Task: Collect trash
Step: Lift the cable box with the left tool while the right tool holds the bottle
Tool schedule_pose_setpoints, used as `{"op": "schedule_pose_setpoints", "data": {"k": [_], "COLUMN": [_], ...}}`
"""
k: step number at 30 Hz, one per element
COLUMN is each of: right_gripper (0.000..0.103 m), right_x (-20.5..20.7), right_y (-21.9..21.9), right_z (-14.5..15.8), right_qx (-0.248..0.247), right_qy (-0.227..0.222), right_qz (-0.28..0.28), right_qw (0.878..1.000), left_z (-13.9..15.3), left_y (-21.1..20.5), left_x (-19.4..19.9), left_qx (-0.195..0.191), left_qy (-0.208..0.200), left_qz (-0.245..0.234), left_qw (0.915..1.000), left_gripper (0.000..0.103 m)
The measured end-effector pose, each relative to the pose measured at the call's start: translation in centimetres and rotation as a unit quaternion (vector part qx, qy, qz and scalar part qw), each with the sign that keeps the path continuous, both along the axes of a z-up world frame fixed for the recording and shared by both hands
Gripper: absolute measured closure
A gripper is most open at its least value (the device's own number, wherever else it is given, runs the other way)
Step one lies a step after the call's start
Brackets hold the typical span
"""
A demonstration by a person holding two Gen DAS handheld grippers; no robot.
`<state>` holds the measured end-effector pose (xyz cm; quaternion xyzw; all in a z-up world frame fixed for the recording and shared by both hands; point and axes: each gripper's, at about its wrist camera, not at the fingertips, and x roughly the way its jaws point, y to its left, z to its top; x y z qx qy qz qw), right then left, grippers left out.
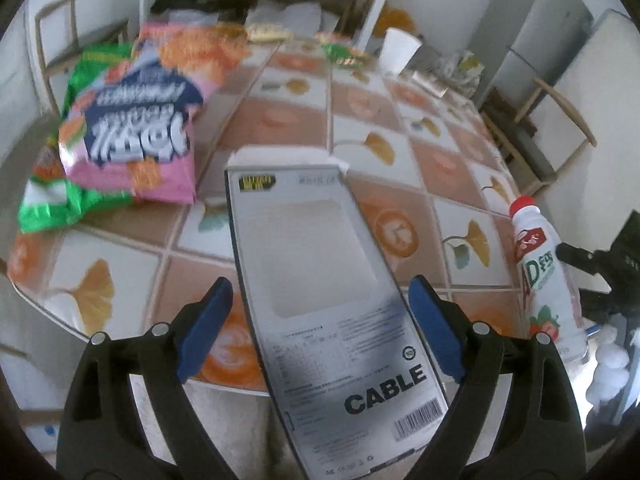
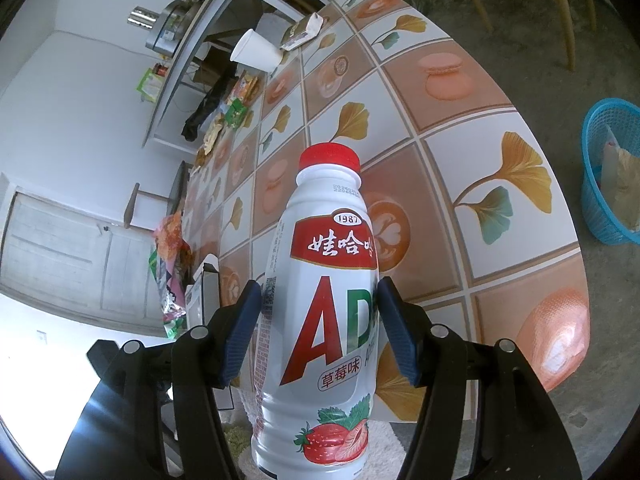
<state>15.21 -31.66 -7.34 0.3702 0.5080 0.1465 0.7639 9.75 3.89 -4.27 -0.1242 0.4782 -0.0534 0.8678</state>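
Item: trash collection at a tiled-pattern table [image 1: 280,120], step in hand judged as gathering, both grippers loaded or about to be. Right gripper [image 2: 320,332]: pads pressed on a white strawberry AD milk bottle [image 2: 324,300] with red cap, held upright off the near table edge. Left gripper [image 1: 320,328]: jaws spread wide around a grey "CABLE" packaging box [image 1: 320,280], which overhangs the near edge; pads stand apart from its sides. Pink snack bag [image 1: 144,120] lies near the left edge; paper cup [image 1: 398,50] at the far edge. Blue basket [image 2: 608,176] on the floor, beyond the table. Next move, likely: close on the box squarely, then carry both to the basket.
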Motion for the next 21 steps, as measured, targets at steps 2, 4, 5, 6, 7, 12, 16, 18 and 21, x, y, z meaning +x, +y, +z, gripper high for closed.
{"op": "schedule_pose_setpoints", "data": {"k": [2, 4, 5, 6, 7, 12, 16, 18, 21], "right_gripper": [0.044, 0.044, 0.044, 0.044, 0.044, 0.044, 0.044, 0.044, 0.044], "right_x": [-0.1, -0.2, -0.2, -0.3, -0.3, -0.5, -0.4, -0.3, -0.3], "right_y": [-0.1, -0.3, -0.3, -0.4, -0.4, -0.5, -0.4, -0.4, -0.3], "right_z": [-0.1, -0.2, -0.3, -0.3, -0.3, -0.3, -0.2, -0.2, -0.1], "right_qx": [0.002, 0.005, 0.006, 0.007, 0.006, 0.002, 0.0, -0.001, -0.001], "right_qy": [-0.001, 0.0, 0.0, 0.0, 0.0, -0.002, -0.001, -0.001, -0.001], "right_qz": [0.0, 0.0, 0.0, 0.0, -0.001, 0.002, 0.004, 0.005, 0.005], "right_qw": [1.0, 1.0, 1.0, 1.0, 1.0, 1.0, 1.0, 1.0, 1.0], "left_z": [-0.5, -0.4, -0.5, -0.5, -0.6, -1.0, -0.5, -0.3, -0.5], "left_y": [-0.1, -0.6, -1.0, -1.5, -2.2, -4.6, -5.6, -6.0, -6.7], "left_x": [0.3, 0.6, 0.8, 1.1, 1.3, 1.7, 1.8, 2.0, 2.3], "left_qx": [-0.012, -0.006, 0.0, 0.007, 0.017, 0.049, 0.046, 0.063, 0.092], "left_qy": [0.01, 0.003, -0.001, -0.006, -0.011, -0.033, -0.039, -0.041, -0.032], "left_qz": [0.007, 0.002, -0.006, -0.021, -0.039, -0.119, -0.159, -0.16, -0.169], "left_qw": [0.9999, 1.0, 1.0, 0.9997, 0.999, 0.9911, 0.9855, 0.9843, 0.9808], "left_gripper": [0.018, 0.017, 0.017, 0.017, 0.017, 0.018, 0.017, 0.017, 0.017]}}
